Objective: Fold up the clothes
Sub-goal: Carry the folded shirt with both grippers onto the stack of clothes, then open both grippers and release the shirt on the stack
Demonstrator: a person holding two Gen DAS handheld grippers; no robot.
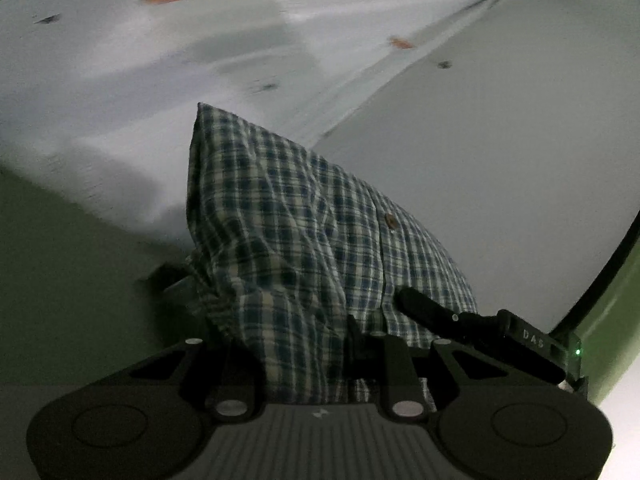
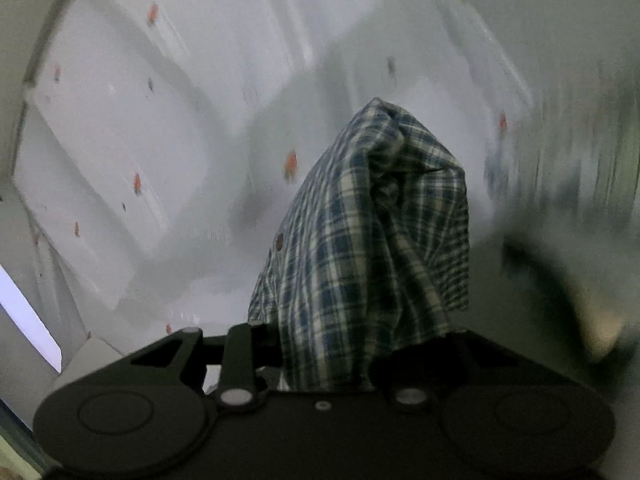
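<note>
A blue and cream plaid shirt rises bunched straight ahead in the left wrist view and covers the fingertips of my left gripper, which is shut on the cloth. A brown button shows on its placket. The black body of my right gripper comes in from the right, its tip against the shirt's edge. In the right wrist view the same plaid shirt drapes over my right gripper, hiding its fingertips, and the cloth is pinched there. The shirt is lifted off the surface.
A white sheet with small orange and dark prints lies behind the shirt; in the right wrist view the white sheet is blurred. A pale wall stands at the right, a green surface at the left. A bright strip shows low left.
</note>
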